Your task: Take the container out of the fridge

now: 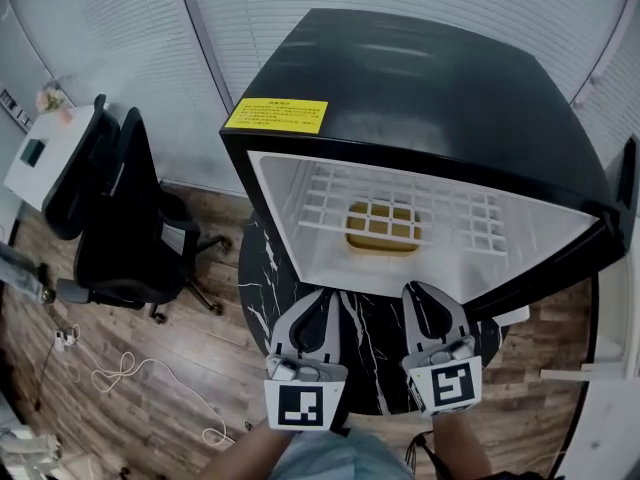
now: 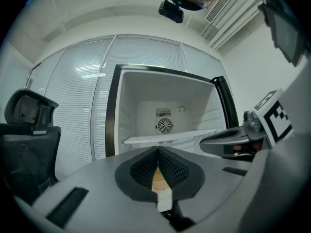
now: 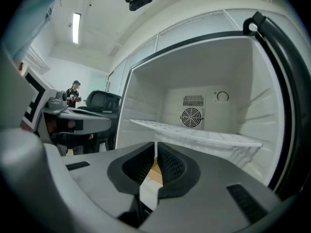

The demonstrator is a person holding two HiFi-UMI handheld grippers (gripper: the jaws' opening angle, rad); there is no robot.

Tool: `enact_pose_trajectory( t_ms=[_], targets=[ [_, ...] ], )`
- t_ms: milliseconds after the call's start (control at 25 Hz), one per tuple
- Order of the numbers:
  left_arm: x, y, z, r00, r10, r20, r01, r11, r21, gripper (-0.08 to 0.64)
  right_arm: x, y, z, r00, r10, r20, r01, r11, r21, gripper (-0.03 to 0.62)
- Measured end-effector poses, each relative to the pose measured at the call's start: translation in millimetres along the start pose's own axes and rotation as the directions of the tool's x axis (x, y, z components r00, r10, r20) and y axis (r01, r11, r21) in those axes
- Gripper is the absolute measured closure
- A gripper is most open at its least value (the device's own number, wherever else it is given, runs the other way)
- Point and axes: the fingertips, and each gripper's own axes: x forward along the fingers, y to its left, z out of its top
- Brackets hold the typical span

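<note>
**Both grippers at the mouth of the open fridge, container inside under the shelf**

A black fridge (image 1: 430, 78) stands open on a round, dark marbled bench (image 1: 262, 268), with a yellow label (image 1: 276, 115) on its top near the front edge. Its inside is white. A white wire shelf (image 1: 330, 196) spans the compartment. The container (image 1: 385, 238), a yellowish tub, sits below that shelf on the fridge's floor, about midway across and seen through the shelf's grid. Neither gripper touches it.

The left gripper (image 1: 321, 295) and the right gripper (image 1: 417, 290) hang side by side just in front of the fridge's lower edge, over the bench. Both point into the opening, and their marker cubes face the person.

In the left gripper view, the dark ribbed fingers (image 2: 174, 168) are pressed together at the tips with nothing pinched between them. Beyond them are the shelf's front edge and a round fan grille (image 2: 164, 125) on the back wall.

In the right gripper view, that gripper's fingers (image 3: 171, 165) are parted by only a thin slit at the tips, and nothing is held there. The shelf runs across just above them.

To the left of the bench a black office chair (image 1: 110, 218) stands on a wooden floor (image 1: 170, 418), where a pale cable (image 1: 120, 373) lies in loops. A person (image 3: 74, 93) stands far off in the room, small in the right gripper view.
</note>
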Motion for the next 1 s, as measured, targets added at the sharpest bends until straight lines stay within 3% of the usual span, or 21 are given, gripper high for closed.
enact_pose_trajectory(
  t_ms=[280,600,800,1000],
  targets=[
    [38,11,-34,0.998,-0.004,-0.070,0.002,0.999,-0.036,0.546,50,-12,-27,0.998,0.039,-0.048,-0.039,0.999,-0.001,0.549],
    [63,19,-60,0.993,-0.022,-0.120,0.014,0.998,-0.063,0.546,96,-14,-50,0.988,0.108,-0.113,-0.111,0.994,-0.014,0.489],
    [72,31,-73,0.989,-0.001,-0.150,-0.011,0.997,-0.081,0.546,119,-11,-69,0.969,0.152,-0.197,-0.181,0.973,-0.140,0.471],
    [79,38,-79,0.986,-0.003,-0.164,-0.009,0.997,-0.072,0.546,136,-8,-90,0.940,0.174,-0.293,-0.256,0.928,-0.269,0.468]
  ],
)
